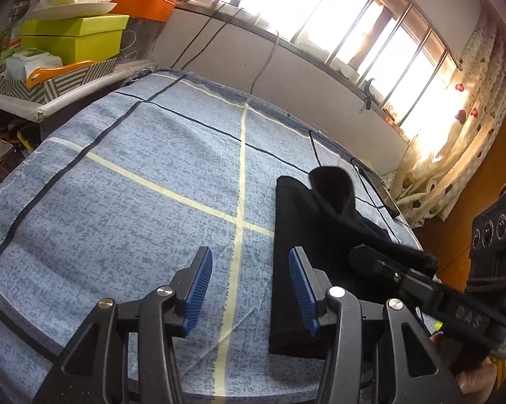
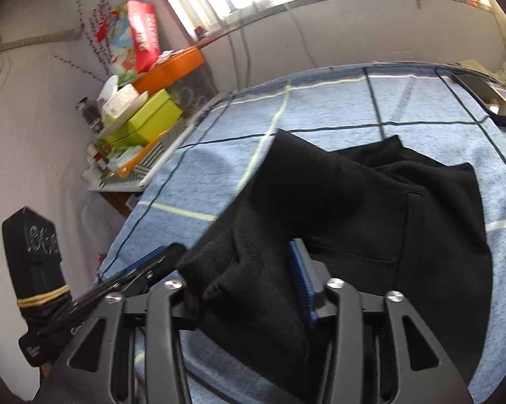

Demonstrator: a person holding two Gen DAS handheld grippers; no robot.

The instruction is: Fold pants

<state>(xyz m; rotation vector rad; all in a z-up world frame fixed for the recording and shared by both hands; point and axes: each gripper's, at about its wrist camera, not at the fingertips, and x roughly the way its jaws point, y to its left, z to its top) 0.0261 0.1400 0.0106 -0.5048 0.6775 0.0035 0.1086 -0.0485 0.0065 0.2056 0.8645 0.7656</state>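
Black pants lie on a blue checked cloth over the table, partly folded lengthwise. My left gripper is open and empty, its blue pads just left of the pants' near end. My right gripper has a bunched fold of the pants draped between its jaws; the left pad is hidden by cloth and the right blue pad shows. The jaws look wide apart. In the left wrist view the right gripper touches the pants' right edge.
A shelf with green boxes, an orange tray and a striped box stands at the far left. A phone with a cable lies at the table's far right. A window, wall and curtain are behind.
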